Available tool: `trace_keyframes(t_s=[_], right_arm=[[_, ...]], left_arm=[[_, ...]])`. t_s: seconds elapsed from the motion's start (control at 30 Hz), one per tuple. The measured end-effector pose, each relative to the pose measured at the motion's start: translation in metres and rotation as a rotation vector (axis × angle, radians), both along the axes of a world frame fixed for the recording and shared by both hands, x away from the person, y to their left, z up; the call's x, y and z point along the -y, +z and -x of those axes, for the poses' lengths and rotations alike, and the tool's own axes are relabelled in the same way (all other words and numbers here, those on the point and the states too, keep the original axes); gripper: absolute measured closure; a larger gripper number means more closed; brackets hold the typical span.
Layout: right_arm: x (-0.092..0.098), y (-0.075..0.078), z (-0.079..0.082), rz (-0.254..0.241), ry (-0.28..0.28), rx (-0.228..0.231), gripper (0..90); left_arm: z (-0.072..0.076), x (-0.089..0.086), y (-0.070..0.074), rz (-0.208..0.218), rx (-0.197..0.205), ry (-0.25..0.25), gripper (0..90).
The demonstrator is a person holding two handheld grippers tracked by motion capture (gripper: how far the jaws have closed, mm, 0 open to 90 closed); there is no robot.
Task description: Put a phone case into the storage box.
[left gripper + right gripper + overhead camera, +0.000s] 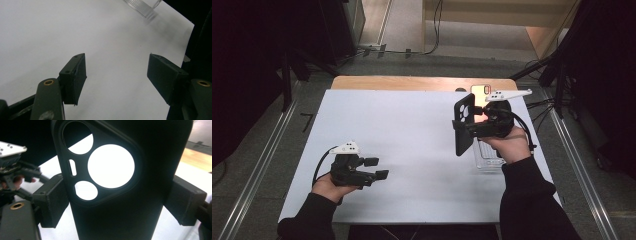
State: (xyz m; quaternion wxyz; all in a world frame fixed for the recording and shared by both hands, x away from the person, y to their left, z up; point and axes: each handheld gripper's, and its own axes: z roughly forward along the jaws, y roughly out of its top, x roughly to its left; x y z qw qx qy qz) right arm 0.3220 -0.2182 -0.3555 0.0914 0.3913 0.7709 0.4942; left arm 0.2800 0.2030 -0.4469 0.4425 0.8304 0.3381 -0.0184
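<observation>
A black phone case with round camera cut-outs is held upright above the right half of the white table top. My right gripper is shut on it. In the right gripper view the case stands between the two pads, which press on its long edges, and the right gripper clamps it at mid-height. My left gripper hovers low over the table's front left with its jaws apart. Between the left gripper's pads there is only bare white surface.
A clear ribbed plastic tray lies on the table under the right hand, and its corner is at the top of the left gripper view. A flat phone-like slab rests near the far edge. Cables and dark stands surround the table.
</observation>
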Motion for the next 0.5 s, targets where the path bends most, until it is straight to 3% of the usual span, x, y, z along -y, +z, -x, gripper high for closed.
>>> trace_keyframes(t_s=[0.3,0.5], right_arm=[[0.029,0.004,-0.005,-0.003,-0.147,0.02,12.4],[0.043,0.003,-0.016,0.006,-0.262,0.007,12.4]], left_arm=[[0.002,-0.009,-0.002,-0.001,-0.006,0.03,32.0],[0.001,-0.013,-0.004,-0.014,-0.013,0.056,32.0]])
